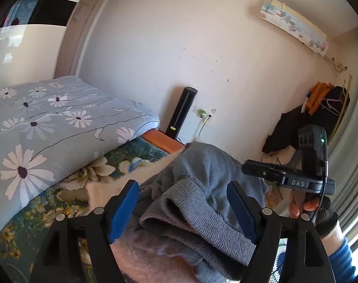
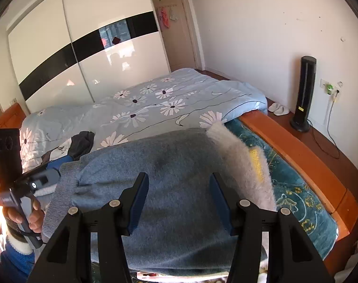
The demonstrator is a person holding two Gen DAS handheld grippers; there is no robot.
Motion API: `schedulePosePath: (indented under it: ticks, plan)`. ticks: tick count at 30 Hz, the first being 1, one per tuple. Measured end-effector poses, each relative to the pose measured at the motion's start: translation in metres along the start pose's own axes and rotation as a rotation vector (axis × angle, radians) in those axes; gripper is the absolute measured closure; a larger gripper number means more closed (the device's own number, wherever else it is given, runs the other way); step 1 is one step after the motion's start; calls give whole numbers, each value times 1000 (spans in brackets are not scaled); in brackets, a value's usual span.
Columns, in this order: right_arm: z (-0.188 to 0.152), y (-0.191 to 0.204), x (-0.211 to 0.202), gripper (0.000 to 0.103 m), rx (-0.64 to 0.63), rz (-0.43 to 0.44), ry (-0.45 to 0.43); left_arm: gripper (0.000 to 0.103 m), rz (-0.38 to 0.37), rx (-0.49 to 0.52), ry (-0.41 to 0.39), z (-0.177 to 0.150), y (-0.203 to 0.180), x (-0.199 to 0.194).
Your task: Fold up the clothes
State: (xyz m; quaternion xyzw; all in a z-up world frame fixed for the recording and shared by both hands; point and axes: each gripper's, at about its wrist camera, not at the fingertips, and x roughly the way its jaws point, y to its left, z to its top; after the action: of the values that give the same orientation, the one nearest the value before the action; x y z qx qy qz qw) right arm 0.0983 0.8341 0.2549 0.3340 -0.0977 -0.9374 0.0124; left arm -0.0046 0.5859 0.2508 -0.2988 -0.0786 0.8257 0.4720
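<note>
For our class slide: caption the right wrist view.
Right gripper open above a blue-grey sweater on the bed.

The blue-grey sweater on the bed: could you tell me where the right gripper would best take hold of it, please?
Probably the fuzzy pale edge of the blue-grey sweater, approached from the right, bed-frame side: it stands proud as a ridge, whereas the body lies flat under the right gripper.

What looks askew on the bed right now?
The blue-grey sweater is not flat: its ribbed cuff is bunched between the left gripper fingers, and a fuzzy white lining shows, flipped out along its right edge.
</note>
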Motion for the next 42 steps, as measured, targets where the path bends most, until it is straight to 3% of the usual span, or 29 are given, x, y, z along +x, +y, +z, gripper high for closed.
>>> schedulePosePath:
  ticks: [3, 5, 8, 14, 22, 28, 37, 42]
  plan:
    - [-9, 5, -17, 48, -8, -14, -12, 22, 43, 51, -47, -8, -12, -30]
    - [-23, 10, -31, 47, -19, -31, -37, 14, 85, 98, -84, -19, -23, -50]
    - [-58, 17, -49, 35, -17, -60, -74, 3, 105, 138, -123, -43, -37, -70]
    - [-118, 27, -40, 35, 52, -73, -26, 1, 118, 85, -60, -90, -53, -69]
    - [-169, 36, -31, 26, 95, -74, -14, 0, 237, 64, -42, -161, -69, -56]
    - [-187, 40, -25, 20, 107, -85, -12, 0, 310, 15, -24, -189, -67, -45]
    - [-188, 55, -35, 16, 52, -69, -40, 0, 408, -61, -31, -199, -65, -50]
    - [-191, 52, -41, 8, 55, -78, -53, 0, 456, -84, -43, -202, -64, -52]
